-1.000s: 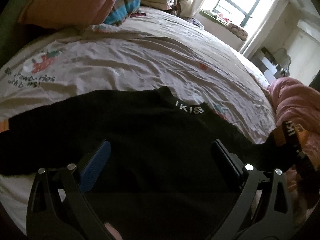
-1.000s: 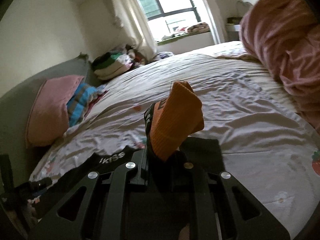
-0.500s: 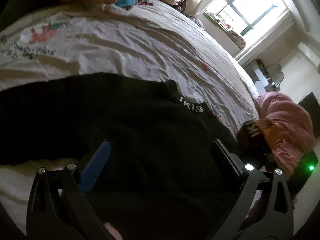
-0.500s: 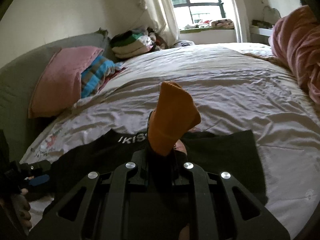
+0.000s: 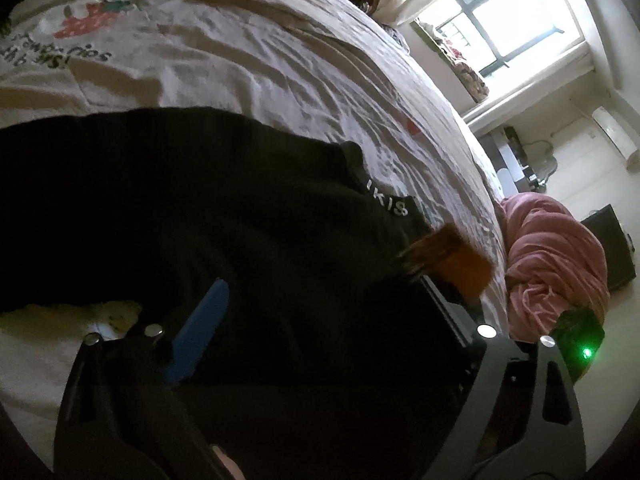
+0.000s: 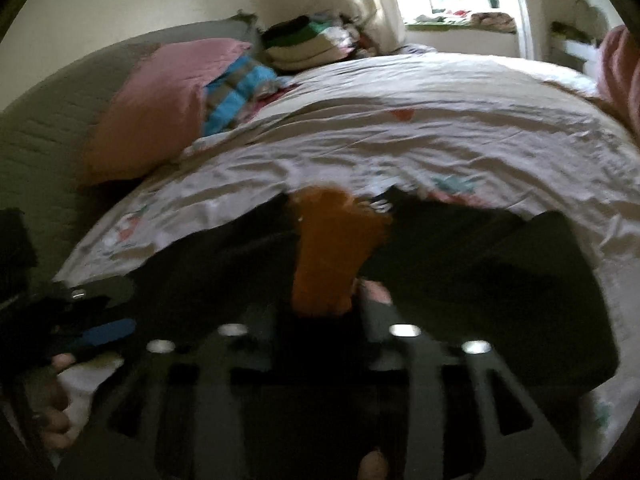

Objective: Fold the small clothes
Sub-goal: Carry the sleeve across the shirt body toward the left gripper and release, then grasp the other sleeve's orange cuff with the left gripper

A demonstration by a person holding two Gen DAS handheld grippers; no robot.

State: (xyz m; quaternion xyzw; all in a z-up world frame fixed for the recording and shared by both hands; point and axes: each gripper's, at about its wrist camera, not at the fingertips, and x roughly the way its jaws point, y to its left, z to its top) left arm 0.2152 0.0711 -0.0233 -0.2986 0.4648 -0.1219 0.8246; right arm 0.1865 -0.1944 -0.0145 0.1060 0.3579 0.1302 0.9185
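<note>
Nearby, a pink pillow [image 6: 160,108] (against striped bedding [image 6: 236,88]) flanks the black sweater [image 5: 200,208].

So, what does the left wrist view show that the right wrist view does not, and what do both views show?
Only the left wrist view shows the collar lettering sharply, the strawberry print with writing, the pink bundle beside the bed, and a green light.

Only the right wrist view shows the pink pillow, the striped blue cloth, the grey headboard, and a hand by the left tool.

Both show the black garment on the white sheet, its orange cuff, the folded pile and the window.
</note>
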